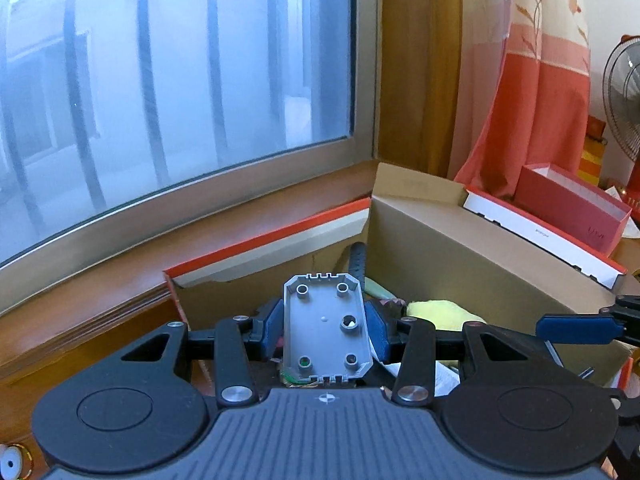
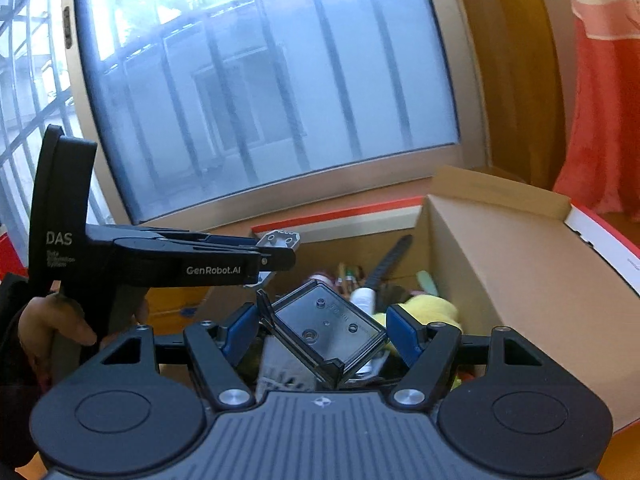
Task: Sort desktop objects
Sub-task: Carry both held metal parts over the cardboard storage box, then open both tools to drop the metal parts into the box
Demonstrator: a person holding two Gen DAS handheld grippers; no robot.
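My left gripper point(image 1: 326, 330) is shut on a grey plastic cover plate point(image 1: 326, 330) with screw posts, held above the open cardboard box point(image 1: 460, 248). In the right wrist view the left gripper point(image 2: 276, 252) comes in from the left with the grey plate point(image 2: 280, 239) at its tip. My right gripper point(image 2: 320, 326) holds a dark translucent plastic case point(image 2: 332, 320) between its blue pads point(image 2: 402, 330), over the same box point(image 2: 500, 260). A blue right finger point(image 1: 576, 328) shows at the right edge of the left wrist view.
The box holds a yellow cloth point(image 2: 432, 306), a black ribbed strap point(image 2: 390, 264), a white tube point(image 2: 362, 296) and small items. A red-and-white lid point(image 1: 540, 236) and a pink box point(image 1: 576, 208) lie at right. A window point(image 1: 180, 80), wooden sill point(image 1: 120, 264), curtain point(image 1: 540, 80) and fan point(image 1: 624, 100) stand behind.
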